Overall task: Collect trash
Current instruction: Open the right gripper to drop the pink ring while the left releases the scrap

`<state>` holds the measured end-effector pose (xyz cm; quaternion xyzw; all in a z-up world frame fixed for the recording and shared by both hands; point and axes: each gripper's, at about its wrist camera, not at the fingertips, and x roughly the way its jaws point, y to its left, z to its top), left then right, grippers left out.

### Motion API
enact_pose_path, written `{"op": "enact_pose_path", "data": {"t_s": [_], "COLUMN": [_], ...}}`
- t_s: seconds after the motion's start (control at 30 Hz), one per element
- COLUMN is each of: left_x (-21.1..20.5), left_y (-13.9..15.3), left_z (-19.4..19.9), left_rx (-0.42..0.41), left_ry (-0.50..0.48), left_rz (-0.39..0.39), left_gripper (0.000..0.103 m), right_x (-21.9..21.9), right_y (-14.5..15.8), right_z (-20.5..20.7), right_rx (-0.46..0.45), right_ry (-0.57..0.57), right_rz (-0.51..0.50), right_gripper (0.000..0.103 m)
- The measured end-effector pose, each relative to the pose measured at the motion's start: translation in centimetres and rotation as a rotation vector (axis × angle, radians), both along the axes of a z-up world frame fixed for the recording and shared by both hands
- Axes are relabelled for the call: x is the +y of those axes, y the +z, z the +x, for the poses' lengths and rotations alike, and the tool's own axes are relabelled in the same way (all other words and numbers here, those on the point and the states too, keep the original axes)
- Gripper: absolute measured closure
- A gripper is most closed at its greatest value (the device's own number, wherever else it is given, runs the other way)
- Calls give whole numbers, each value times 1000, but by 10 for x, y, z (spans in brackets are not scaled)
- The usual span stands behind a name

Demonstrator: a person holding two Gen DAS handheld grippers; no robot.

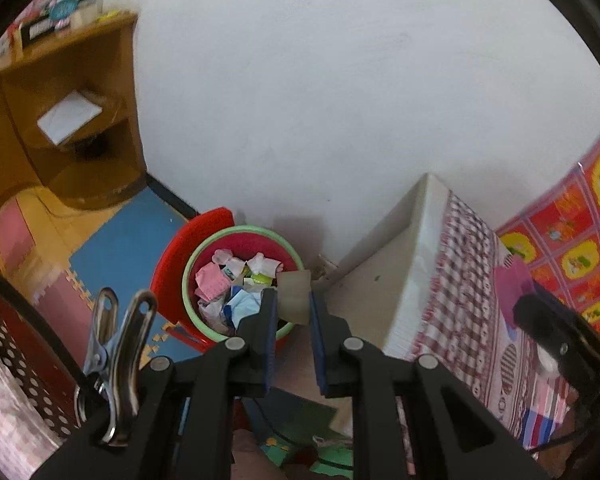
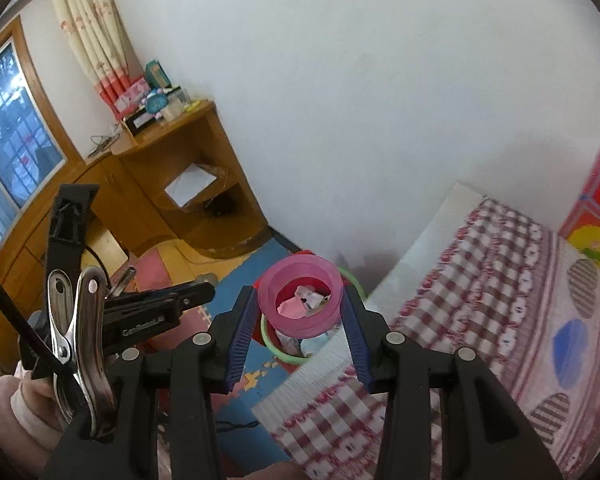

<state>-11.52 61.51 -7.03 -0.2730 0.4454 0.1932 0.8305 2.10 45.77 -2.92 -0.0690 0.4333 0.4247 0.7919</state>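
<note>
A bedroom corner: a bed [image 2: 480, 280] under a red-and-white checked cover runs along the white wall, a wooden cabinet [image 2: 172, 184] stands by the window, and foam mats [image 1: 132, 240] cover the floor between them. Wedged between bed and wall on those mats sits the trash bin [image 1: 188, 280], red with a green rim and already heaped with crumpled paper and wrappers [image 1: 236, 280].

Both hands appear to be at the drop-off stage of the collection. The right gripper [image 2: 300, 308] has its fingers clamped on the sides of a pink ring, apparently a tape roll [image 2: 268, 292], through whose hole the bin's contents show; it hangs above the bin. The left gripper [image 1: 292, 300] has its fingers pinching a small greyish scrap of card or paper [image 1: 296, 296], poised at the bin's near-right rim.

The next move would likely call for carrying each piece squarely over the opening, then spreading the fingers so it falls inside, not onto the mats.
</note>
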Motion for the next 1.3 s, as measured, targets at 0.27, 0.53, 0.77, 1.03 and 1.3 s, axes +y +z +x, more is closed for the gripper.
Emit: {"op": "enact_pose_path", "data": {"t_s": [0.27,0.53,0.77,1.03,1.3], "left_x": [35,59,76,85,95], "left_y": [-49,-107,-153,-168,-171], "left_z": [20,42,63,77,76], "left_rx": [20,63,108,149,175], "left_ry": [-15,-21,-41,-69,-57], "left_rz": [-53,-101,-140,-130,-140], "left_gripper": [87,87,87,74,73], "right_x": [46,73,88,100,122], "right_y": [-41,-81,-100,-114,-128], "right_z": [8,20,27,44,60], "right_rx": [54,123,139,172,205], "right_ry": [11,10,13,-5,-12], "right_rz": [-51,-101,-131,-160,-189], "right_gripper": [59,59,59,59,59]}}
